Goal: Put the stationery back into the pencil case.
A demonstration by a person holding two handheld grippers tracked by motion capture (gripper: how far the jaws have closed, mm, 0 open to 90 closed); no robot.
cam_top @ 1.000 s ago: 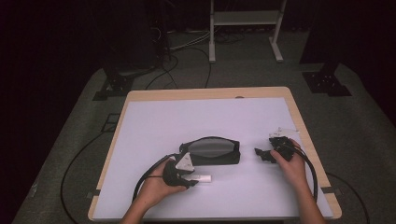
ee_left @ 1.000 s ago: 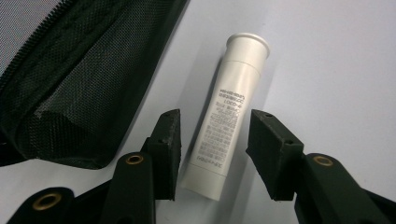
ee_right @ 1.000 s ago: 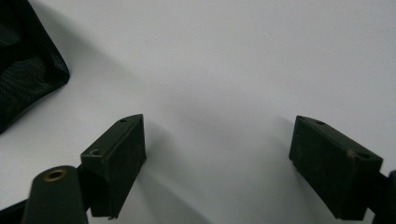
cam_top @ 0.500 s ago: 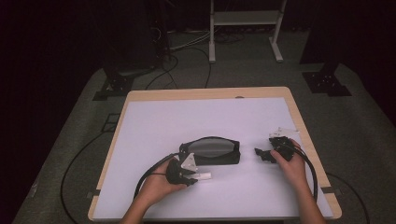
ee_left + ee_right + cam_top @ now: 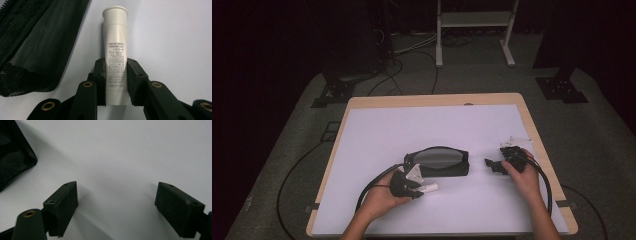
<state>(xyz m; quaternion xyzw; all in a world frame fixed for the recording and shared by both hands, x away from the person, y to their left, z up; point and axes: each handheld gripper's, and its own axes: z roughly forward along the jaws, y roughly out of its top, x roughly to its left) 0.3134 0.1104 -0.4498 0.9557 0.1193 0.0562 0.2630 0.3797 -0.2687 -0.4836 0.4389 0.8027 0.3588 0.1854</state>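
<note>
High view above table (image 5: 377, 130) looking forward-down, gripper views close, sharing black pouch (image 5: 439, 161)

My table (image 5: 377, 130): a white sheet over a wooden top whose pale edge shows along the far and side margins. A black mesh pouch (image 5: 438, 161) lies directly on the sheet near the middle, its mouth gaping, closer to my edge than to the far one. I cannot tell whether the white tube (image 5: 115, 50) touches the sheet.
</note>
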